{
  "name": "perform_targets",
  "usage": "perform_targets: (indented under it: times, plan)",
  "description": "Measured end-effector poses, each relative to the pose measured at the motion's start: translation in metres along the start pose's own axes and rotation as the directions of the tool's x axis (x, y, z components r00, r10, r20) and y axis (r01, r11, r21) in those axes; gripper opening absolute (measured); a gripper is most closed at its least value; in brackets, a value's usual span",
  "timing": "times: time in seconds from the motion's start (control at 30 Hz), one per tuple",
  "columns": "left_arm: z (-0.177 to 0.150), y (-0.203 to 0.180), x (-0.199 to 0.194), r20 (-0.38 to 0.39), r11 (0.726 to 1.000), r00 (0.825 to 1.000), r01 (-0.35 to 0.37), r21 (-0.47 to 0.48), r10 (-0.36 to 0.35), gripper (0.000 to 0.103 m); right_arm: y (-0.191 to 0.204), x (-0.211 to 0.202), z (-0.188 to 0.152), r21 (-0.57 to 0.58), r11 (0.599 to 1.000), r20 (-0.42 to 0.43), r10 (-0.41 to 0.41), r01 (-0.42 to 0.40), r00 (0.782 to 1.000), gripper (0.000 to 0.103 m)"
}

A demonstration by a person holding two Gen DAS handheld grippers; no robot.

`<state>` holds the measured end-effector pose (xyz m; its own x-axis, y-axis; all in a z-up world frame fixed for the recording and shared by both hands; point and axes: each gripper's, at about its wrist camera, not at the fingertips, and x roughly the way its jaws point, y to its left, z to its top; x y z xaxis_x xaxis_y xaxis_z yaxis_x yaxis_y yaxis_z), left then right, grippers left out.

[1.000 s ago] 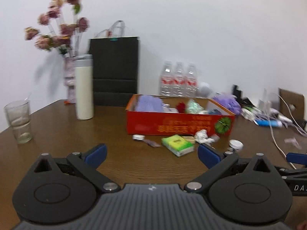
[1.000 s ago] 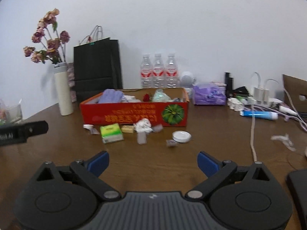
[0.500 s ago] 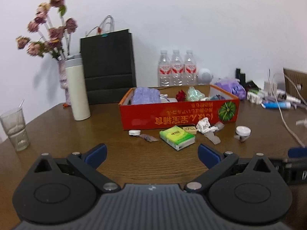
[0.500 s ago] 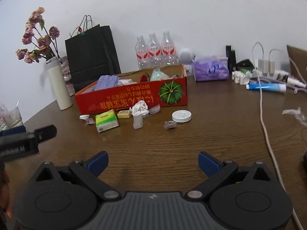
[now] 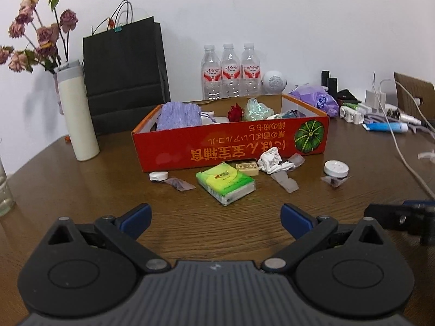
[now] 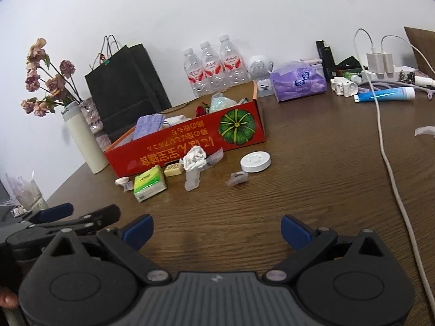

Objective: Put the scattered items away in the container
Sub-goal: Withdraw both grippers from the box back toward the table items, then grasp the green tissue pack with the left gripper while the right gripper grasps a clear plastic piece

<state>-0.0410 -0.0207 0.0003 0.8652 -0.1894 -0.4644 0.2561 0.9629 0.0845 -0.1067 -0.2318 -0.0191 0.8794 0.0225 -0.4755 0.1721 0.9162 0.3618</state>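
Both grippers' fingers [image 5: 136, 217] spread, empty; red box [image 5: 231, 146] wall hides its contents.

Red box [image 5: 231, 149] up front, orange rim, yellow lettering printed across its side and a green striped pumpkin at one end. Inside it, a lilac cloth [image 5: 178, 115], a deep red rose [image 5: 235, 112], pale mint wrapping [image 5: 255, 110]. Before it on the dark brown wood-grain table [image 5: 108, 190]: a bright green tissue pack [image 5: 225, 183] with white edges, a crumpled white paper [image 5: 270, 160], a white round cap [image 5: 336, 168]. Behind, a black paper bag [image 5: 126, 76], 3 clear bottles [image 5: 231, 72] with red-and-white labels, a cream flask [image 5: 78, 111], faded pink flowers [image 5: 38, 27]. Blue pads on black jaws, both grippers.
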Motion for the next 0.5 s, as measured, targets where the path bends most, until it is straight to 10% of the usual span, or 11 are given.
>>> perform_targets:
  times: [0.33, 0.5]
  plan:
    - [-0.004, 0.017, -0.011, -0.04, 0.997, 0.999, -0.034, -0.065, 0.032, 0.103, 0.014, 0.008, 0.008, -0.114, 0.993, -0.011, -0.032, 0.03, 0.999, 0.098]
    - [0.02, 0.029, 0.029, -0.099, 0.983, 0.993, 0.05, -0.176, -0.068, 0.103, 0.028, 0.043, 0.038, -0.26, 0.965, -0.036, -0.057, 0.045, 0.998, 0.075]
